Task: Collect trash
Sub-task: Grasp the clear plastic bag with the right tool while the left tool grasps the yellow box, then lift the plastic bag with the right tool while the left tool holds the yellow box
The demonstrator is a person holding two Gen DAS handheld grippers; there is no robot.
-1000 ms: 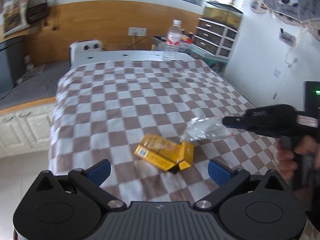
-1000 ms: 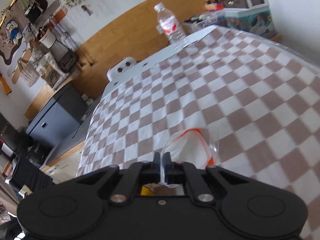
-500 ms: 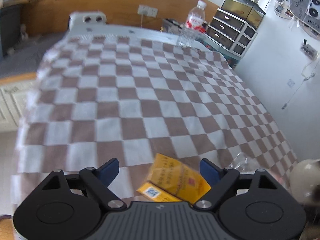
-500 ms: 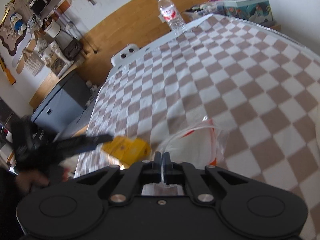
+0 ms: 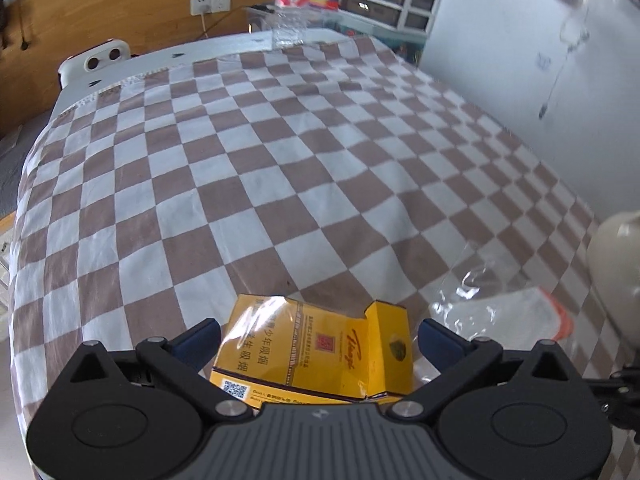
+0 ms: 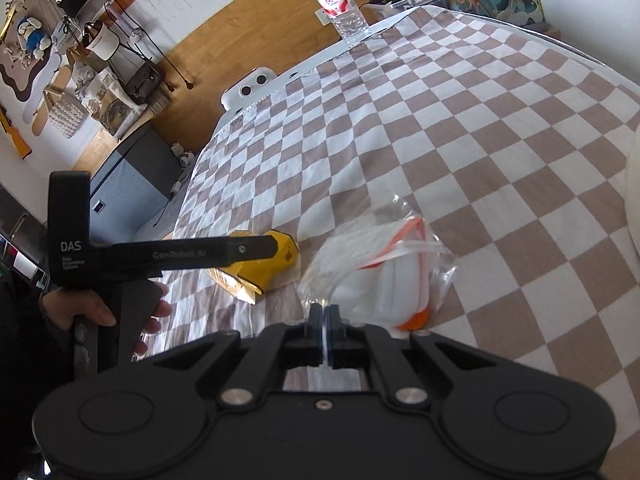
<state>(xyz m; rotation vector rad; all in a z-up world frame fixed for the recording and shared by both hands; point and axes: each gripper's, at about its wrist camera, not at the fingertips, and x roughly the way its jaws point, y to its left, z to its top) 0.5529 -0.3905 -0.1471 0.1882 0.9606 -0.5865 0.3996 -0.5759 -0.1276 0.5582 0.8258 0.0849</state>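
Left wrist view: left gripper (image 5: 318, 342) is opening wide, its jaws straddling the yellow box (image 5: 316, 354) without pressing it; glossy wrap could let it slip. Its long axis runs across the jaws.

Right wrist view: right gripper (image 6: 323, 320) pinches the clear bag (image 6: 376, 260), just beside the box (image 6: 264, 266); thin film may tear free.

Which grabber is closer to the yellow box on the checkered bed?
Left. The left gripper straddles the yellow box, jaws opening, pads not touching it. The right gripper sits off to the box's side, shut on the clear plastic bag.
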